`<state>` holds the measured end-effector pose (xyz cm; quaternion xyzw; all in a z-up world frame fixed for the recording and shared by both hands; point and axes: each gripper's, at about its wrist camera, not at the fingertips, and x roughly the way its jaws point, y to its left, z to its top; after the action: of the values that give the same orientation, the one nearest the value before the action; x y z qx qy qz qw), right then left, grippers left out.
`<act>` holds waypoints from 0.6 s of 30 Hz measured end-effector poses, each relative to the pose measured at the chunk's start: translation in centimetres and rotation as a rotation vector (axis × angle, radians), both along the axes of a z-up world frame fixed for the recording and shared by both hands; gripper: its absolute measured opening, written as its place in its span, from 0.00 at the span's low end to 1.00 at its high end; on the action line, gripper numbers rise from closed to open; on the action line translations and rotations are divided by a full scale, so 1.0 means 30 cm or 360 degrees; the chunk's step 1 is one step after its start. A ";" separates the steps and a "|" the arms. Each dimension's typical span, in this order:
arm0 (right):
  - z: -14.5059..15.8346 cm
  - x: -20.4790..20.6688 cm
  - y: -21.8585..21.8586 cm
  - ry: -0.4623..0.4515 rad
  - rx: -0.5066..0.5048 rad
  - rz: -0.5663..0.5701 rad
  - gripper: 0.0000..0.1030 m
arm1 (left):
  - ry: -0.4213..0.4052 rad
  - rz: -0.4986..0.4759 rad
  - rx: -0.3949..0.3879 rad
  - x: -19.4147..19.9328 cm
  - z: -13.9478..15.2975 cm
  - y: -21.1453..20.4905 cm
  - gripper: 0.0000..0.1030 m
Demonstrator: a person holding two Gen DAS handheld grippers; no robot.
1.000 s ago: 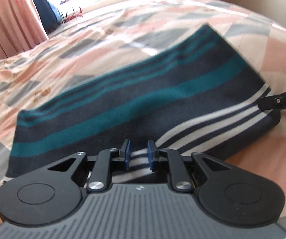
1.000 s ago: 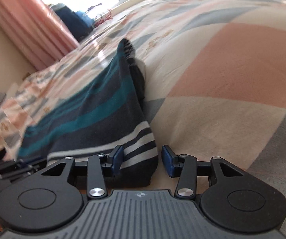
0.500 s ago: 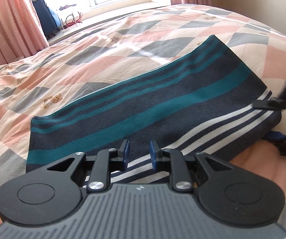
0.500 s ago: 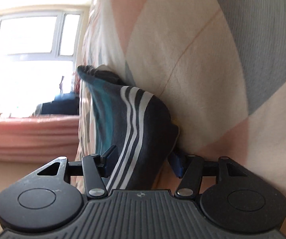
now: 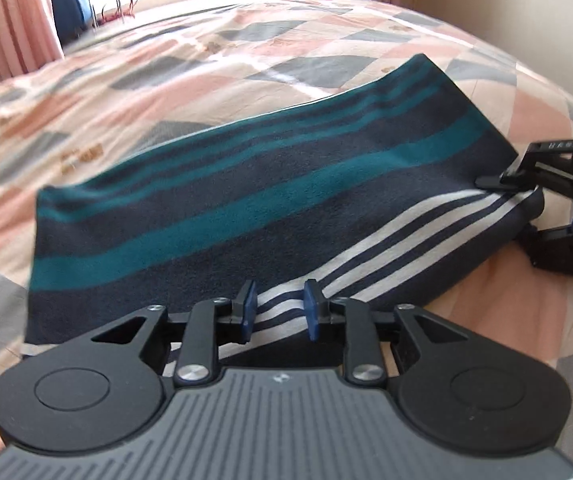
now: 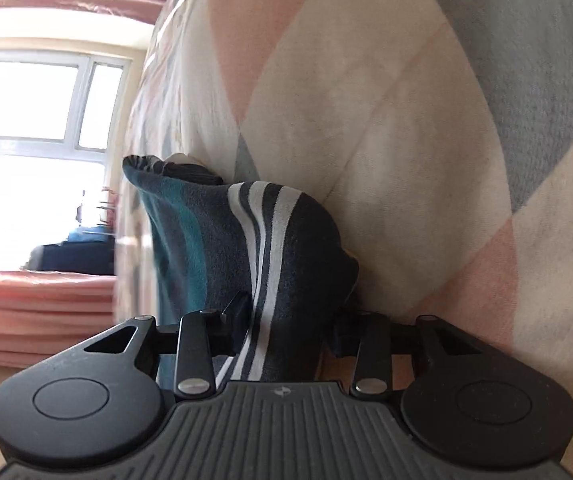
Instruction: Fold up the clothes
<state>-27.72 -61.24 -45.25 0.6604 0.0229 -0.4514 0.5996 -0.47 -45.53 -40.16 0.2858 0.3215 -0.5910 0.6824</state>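
Your folded striped garment lies on the patchwork bed. Your left tool sits at its near edge with blue pads apart, white-striped cloth between them but not pinched. Your right tool is turned sideways and straddles the garment's right-hand corner; I cannot tell whether it is clamped.

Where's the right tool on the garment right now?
In the left wrist view, the right tool is at the far right, straddling the white-striped corner of the folded striped garment on the bed.
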 end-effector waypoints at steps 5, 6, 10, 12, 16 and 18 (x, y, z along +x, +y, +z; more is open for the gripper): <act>0.322 0.298 0.104 0.1033 -0.0799 0.0608 0.20 | 0.0111 -0.0009 -0.0025 0.047 -0.030 -0.014 0.21; 0.382 0.373 0.153 0.1206 -0.1009 0.0733 0.20 | 0.0142 -0.0008 -0.0036 0.059 -0.032 -0.010 0.21; 0.524 0.628 0.267 0.1431 -0.1629 0.1136 0.19 | 0.0366 0.0087 -0.0157 0.183 0.040 0.087 0.21; 0.555 0.733 0.320 0.1488 -0.1873 0.1334 0.19 | 0.0454 0.0189 -0.0191 0.287 0.077 0.172 0.21; 0.496 0.915 0.490 0.1545 -0.2256 0.1785 0.19 | 0.0600 0.0408 -0.0206 0.499 0.128 0.350 0.19; 0.419 0.999 0.592 0.1580 -0.2406 0.2071 0.20 | 0.0727 0.0488 -0.0222 0.591 0.132 0.409 0.19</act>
<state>2.23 -43.47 -32.69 -0.2662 0.3211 -0.1629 0.8941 17.26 -33.28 -36.20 0.0457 0.4651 -0.5507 0.6917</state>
